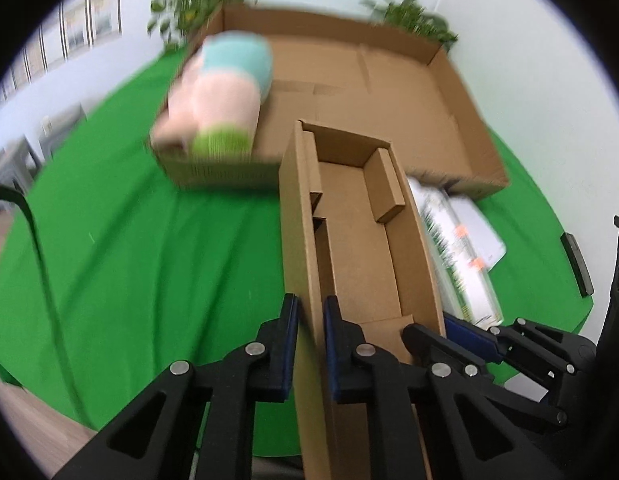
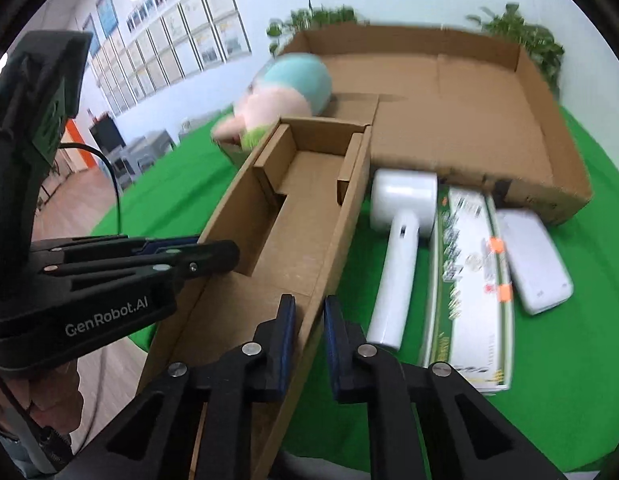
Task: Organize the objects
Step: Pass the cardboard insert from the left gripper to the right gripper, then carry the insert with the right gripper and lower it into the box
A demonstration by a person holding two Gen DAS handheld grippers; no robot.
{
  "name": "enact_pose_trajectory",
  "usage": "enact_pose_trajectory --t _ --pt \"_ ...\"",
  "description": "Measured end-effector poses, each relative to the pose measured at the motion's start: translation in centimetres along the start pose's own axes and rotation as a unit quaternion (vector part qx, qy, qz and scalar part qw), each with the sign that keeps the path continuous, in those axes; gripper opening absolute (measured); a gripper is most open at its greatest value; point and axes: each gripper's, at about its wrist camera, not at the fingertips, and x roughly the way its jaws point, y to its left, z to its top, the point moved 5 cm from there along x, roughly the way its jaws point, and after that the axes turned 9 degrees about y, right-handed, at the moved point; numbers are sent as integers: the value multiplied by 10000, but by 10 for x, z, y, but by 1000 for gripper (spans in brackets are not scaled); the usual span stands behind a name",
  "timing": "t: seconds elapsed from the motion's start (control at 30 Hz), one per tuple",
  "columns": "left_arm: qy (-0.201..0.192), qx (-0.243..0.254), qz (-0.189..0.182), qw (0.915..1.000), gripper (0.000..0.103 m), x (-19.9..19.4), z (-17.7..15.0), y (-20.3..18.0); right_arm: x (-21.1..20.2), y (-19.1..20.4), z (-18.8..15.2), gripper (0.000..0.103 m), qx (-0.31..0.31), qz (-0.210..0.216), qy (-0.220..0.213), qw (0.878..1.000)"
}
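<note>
A long narrow open cardboard box (image 1: 361, 240) is held above the green table by both grippers. My left gripper (image 1: 311, 340) is shut on the box's left wall. My right gripper (image 2: 309, 340) is shut on its right wall (image 2: 333, 248) and shows at the lower right of the left wrist view (image 1: 449, 336). The left gripper shows in the right wrist view (image 2: 213, 260) on the left wall. A big flat cardboard tray (image 1: 389, 92) lies behind, with a pink and teal plush toy (image 1: 221, 96) in its left end.
On the green cloth (image 2: 569, 340), right of the narrow box, lie a white handled device (image 2: 401, 232), a long green-and-white box (image 2: 469, 280) and a white flat case (image 2: 533, 256). Potted plants (image 2: 521, 36) stand behind the tray. A black cable (image 1: 41, 264) hangs at left.
</note>
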Motion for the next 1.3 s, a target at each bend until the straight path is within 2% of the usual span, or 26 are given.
enact_pose_trajectory --t 0.13,0.33,0.5,0.73,0.9,1.1,1.3 --pt "-662 304 229 9971 11 -42 14 -21 -36 -4 12 12 105 110 -498 9986" --pt "-1306 489 196 9900 11 -75 57 -42 -74 -18 49 11 144 -44 -1117 9936" --pt "-1535 532 34 9867 11 -83 97 -48 -91 -33 84 11 161 -147 -1388 9901" --pt "-1677 484 -198 9844 11 -82 145 -49 -108 -48 133 11 176 -321 -1628 9860" --pt "-1824 318 -235 9824 11 -76 182 -48 -99 -54 182 11 148 -442 -1615 9858" --pt "-1612 178 -301 9863 11 -51 220 -28 -66 -65 246 10 116 -424 -1431 9887" --pt "-1279 45 -282 9914 11 -13 243 -7 -10 -87 290 10 232 -279 -1148 9927"
